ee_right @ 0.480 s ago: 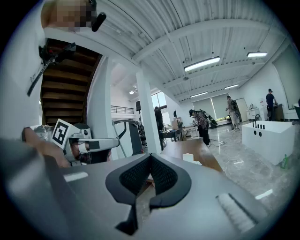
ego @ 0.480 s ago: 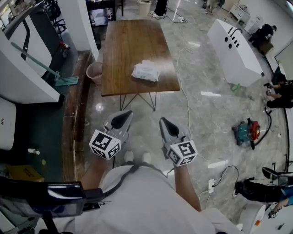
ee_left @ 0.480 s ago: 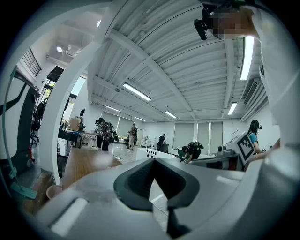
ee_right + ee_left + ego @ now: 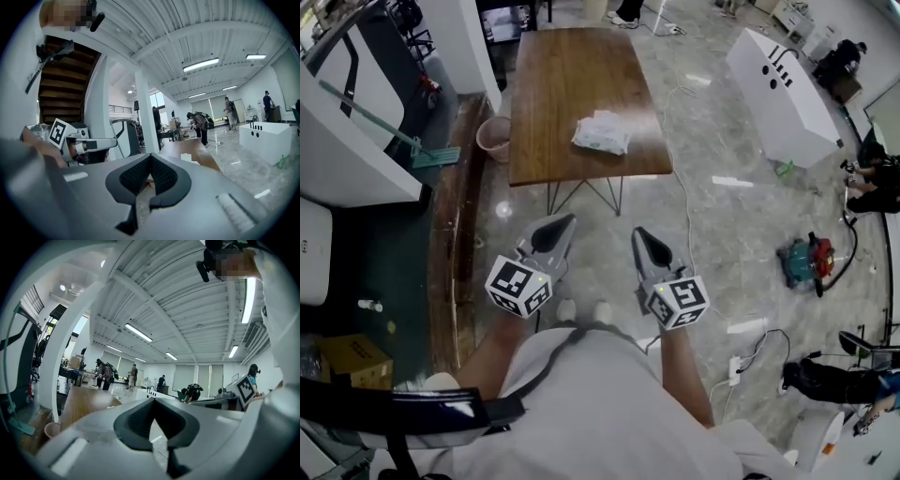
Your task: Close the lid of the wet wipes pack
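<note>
The wet wipes pack (image 4: 602, 131) is a white, crumpled packet lying near the front edge of the brown wooden table (image 4: 572, 75). It shows as a small white shape (image 4: 187, 158) in the right gripper view. Whether its lid is up or down cannot be made out at this distance. Both grippers hang in front of my body over the floor, well short of the table. The left gripper (image 4: 560, 225) (image 4: 154, 400) is shut with nothing in it. The right gripper (image 4: 641, 235) (image 4: 150, 156) is also shut and empty.
A pink bin (image 4: 493, 139) stands at the table's left front corner. A long white box (image 4: 783, 94) lies on the floor to the right. A green and red machine (image 4: 806, 262), cables and a power strip (image 4: 736, 370) lie at the right. A treadmill (image 4: 347, 103) stands at the left.
The table and the pack sit slightly higher in the head view than before. Both grippers stay shut in front of my body.
</note>
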Demonstrator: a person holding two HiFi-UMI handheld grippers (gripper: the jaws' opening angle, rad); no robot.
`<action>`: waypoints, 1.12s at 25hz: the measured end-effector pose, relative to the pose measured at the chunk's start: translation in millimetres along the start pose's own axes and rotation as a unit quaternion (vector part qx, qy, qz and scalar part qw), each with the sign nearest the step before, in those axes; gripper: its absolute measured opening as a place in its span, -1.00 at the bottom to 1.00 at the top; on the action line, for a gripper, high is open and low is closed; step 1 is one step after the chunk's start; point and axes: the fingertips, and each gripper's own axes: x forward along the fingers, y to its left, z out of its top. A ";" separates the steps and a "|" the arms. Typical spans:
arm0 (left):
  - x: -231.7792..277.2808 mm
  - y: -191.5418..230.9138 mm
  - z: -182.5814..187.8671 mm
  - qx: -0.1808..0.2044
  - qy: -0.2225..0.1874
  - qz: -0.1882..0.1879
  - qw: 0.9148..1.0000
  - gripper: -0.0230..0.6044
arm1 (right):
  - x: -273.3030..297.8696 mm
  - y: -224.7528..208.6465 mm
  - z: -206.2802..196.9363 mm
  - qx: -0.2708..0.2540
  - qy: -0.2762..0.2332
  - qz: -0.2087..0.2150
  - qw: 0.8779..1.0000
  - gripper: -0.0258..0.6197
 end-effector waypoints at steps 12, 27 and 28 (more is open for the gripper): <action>6.6 18.5 3.6 -0.002 -0.003 -0.006 1.000 -0.92 | 12.6 -4.8 3.5 0.008 -0.007 -0.015 1.000 -0.89; 1.3 55.1 -3.0 -0.008 -0.002 -0.020 1.000 -0.92 | 47.5 8.4 -5.1 0.006 -0.001 -0.026 1.000 -0.89; 0.3 56.9 -5.0 -0.010 0.000 -0.021 1.000 -0.92 | 49.4 9.6 -6.3 0.006 0.000 -0.026 1.000 -0.89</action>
